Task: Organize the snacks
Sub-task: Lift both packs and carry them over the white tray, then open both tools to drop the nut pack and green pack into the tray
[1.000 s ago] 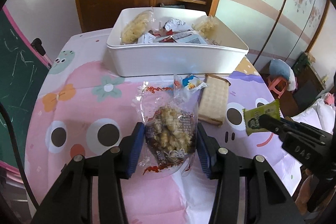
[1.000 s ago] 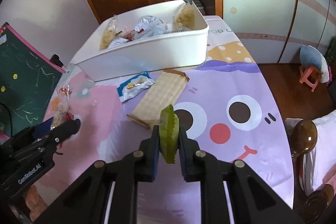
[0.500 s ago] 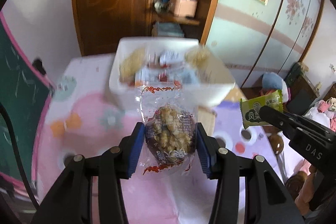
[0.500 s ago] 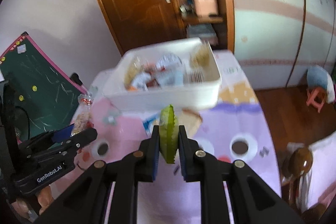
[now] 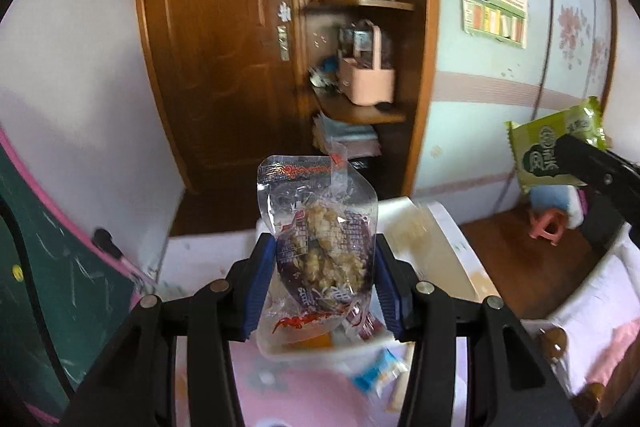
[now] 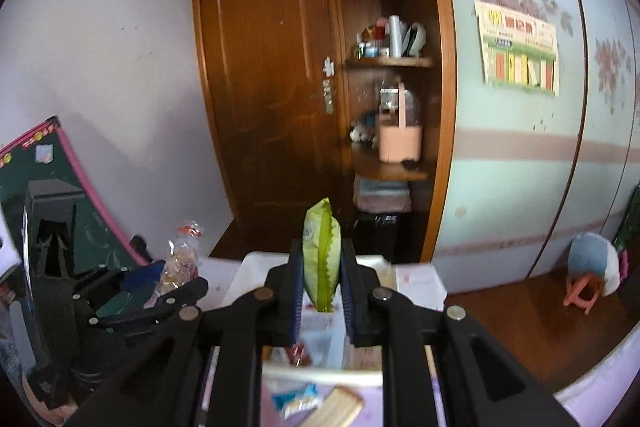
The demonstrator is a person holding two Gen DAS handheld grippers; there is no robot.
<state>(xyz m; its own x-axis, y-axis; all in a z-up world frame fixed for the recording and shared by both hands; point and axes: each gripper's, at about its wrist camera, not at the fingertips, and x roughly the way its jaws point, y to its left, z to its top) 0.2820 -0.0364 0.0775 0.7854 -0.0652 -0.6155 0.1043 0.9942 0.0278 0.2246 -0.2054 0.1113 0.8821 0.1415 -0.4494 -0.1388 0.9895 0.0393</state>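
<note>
My left gripper (image 5: 325,281) is shut on a clear packet of puffed-rice cake (image 5: 326,251), held upright in the air above the white snack tub (image 5: 448,259). My right gripper (image 6: 321,291) is shut on a small green snack packet (image 6: 320,247), edge-on between its pads, also raised over the tub (image 6: 340,263). The green packet (image 5: 554,147) shows at the right of the left wrist view, and the rice-cake packet (image 6: 182,259) at the left of the right wrist view. The tub holds several wrapped snacks, mostly hidden behind the fingers.
A blue-and-white packet (image 5: 380,377) and a wafer packet (image 6: 338,407) lie on the cartoon tablecloth in front of the tub. A green chalkboard (image 5: 48,287) leans at left. Behind stand a wooden door (image 6: 268,75), shelves and a pink caddy (image 5: 366,83). A pink stool (image 6: 582,287) is on the floor.
Both grippers have risen well above the table with their packets still held, and now look more level. The tub has dropped to the bottom of both views.
</note>
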